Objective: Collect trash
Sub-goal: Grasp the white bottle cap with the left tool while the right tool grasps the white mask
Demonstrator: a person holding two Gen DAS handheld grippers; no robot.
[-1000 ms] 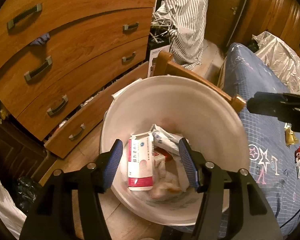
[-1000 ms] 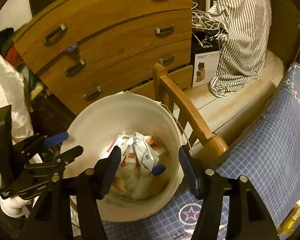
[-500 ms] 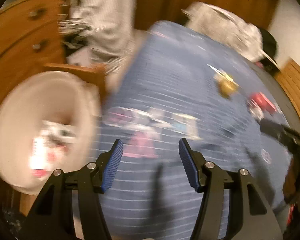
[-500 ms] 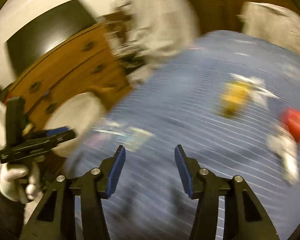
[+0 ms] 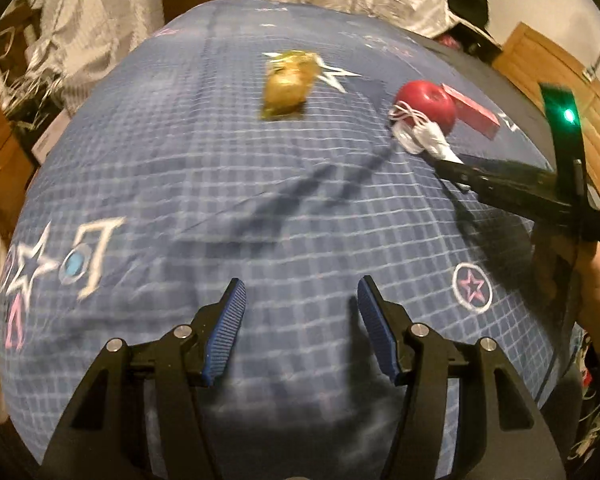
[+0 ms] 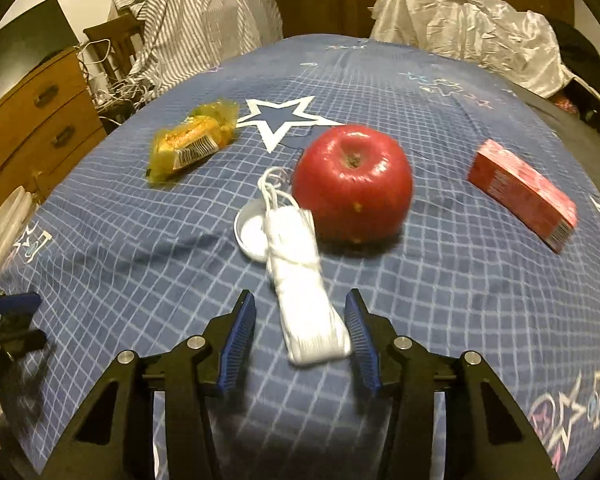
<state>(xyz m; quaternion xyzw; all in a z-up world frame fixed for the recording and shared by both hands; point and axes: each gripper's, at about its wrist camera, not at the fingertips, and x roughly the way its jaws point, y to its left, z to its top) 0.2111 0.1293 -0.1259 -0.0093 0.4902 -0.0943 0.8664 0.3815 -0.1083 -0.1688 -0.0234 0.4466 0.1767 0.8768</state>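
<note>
Both claws have swung from the trash bin to the bed point(image 6: 440, 312), where the right claw point(image 6: 300, 334), closing, straddles a folded white face mask point(image 6: 300, 280), light, soft and best pinched across its folded middle, while the left claw point(image 5: 300, 328) opens empty.

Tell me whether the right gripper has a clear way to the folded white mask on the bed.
Probably yes. The mask lies flat on the bedspread, its near end already between the closing jaws of the right gripper, pads not yet pressing. The apple and the white lid sit at its far end, out of the way.
</note>
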